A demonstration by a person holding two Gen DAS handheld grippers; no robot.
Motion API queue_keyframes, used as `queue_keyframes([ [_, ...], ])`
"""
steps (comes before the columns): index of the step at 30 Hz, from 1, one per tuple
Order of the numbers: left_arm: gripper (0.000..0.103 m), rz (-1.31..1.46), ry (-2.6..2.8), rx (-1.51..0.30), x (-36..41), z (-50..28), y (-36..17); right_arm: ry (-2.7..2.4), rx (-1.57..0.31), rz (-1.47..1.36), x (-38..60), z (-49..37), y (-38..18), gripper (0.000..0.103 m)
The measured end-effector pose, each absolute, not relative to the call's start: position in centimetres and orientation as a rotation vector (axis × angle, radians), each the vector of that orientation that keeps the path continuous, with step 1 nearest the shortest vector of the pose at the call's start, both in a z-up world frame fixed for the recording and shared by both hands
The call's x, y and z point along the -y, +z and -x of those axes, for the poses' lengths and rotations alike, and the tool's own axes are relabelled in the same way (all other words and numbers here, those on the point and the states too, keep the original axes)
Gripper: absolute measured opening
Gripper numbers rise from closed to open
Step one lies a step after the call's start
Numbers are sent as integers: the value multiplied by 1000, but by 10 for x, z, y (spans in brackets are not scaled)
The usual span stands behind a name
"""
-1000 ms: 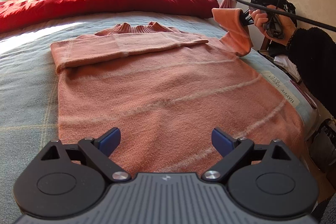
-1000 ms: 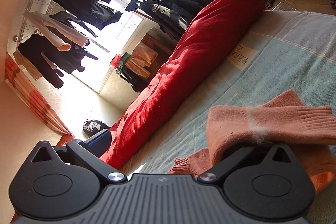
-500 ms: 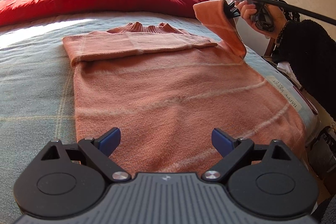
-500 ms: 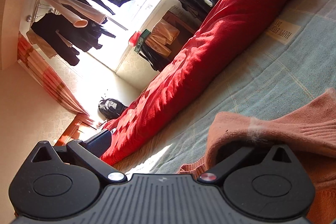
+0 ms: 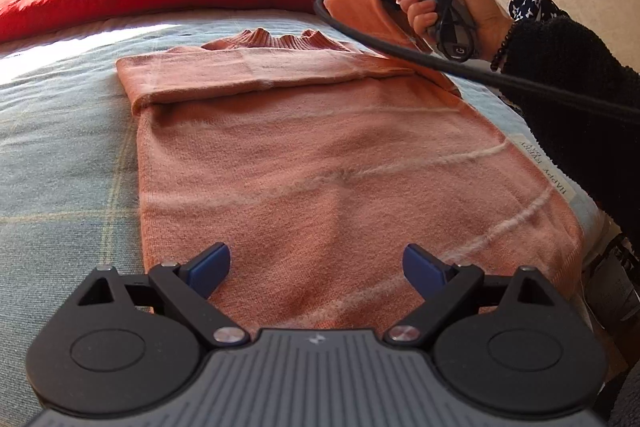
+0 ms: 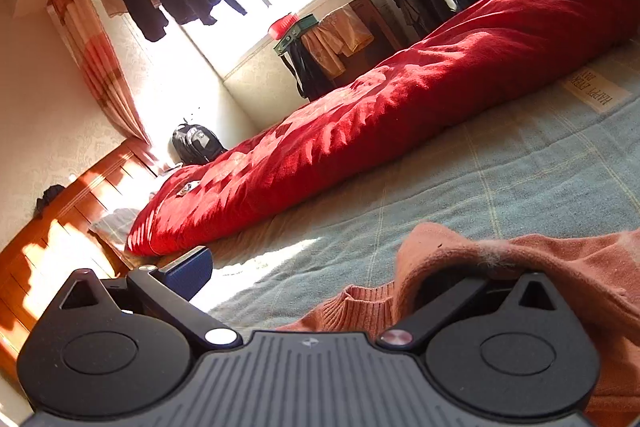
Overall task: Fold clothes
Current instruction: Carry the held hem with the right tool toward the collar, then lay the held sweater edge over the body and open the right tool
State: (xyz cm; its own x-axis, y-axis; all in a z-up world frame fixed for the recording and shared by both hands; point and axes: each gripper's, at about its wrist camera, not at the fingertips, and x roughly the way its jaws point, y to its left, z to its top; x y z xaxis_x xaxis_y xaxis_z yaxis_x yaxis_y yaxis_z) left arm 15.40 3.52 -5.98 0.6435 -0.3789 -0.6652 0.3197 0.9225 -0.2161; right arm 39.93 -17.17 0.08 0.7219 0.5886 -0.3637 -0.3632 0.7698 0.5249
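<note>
I'm holding the sweater's (image 5: 320,163) right sleeve (image 5: 360,11) draped over my right tongs (image 6: 304,275), grip unclear, carrying it leftward across the chest while my left tongs (image 5: 316,263) are hovering released over the hem on the bed (image 5: 60,147).

Your left gripper (image 5: 316,263) hovers wide open at bottom centre over the pink sweater (image 5: 320,163); upper right, your right hand (image 5: 452,11) lifts one sleeve (image 5: 360,11) above the bed (image 5: 60,155).
</note>
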Motion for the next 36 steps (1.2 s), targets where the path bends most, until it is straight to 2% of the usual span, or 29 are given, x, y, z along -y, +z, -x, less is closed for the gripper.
queue_keyframes([
  [4, 93, 69, -399, -787, -30, -155, -61, 540, -540, -225, 140, -386, -4, 103],
  [15, 93, 56, -414, -796, -25, -153, -62, 568, -541, 156, 87, -356, -25, 103],
  [24, 93, 62, -416, -793, -27, -152, -64, 482, -642, 748, 27, -338, -65, 103],
  [30, 93, 76, -412, -785, -33, -150, -63, 458, -717, 702, 31, -337, -55, 103],
  [36, 93, 101, -405, -777, -40, -147, -63, 535, -811, 353, 81, -333, -45, 103],
])
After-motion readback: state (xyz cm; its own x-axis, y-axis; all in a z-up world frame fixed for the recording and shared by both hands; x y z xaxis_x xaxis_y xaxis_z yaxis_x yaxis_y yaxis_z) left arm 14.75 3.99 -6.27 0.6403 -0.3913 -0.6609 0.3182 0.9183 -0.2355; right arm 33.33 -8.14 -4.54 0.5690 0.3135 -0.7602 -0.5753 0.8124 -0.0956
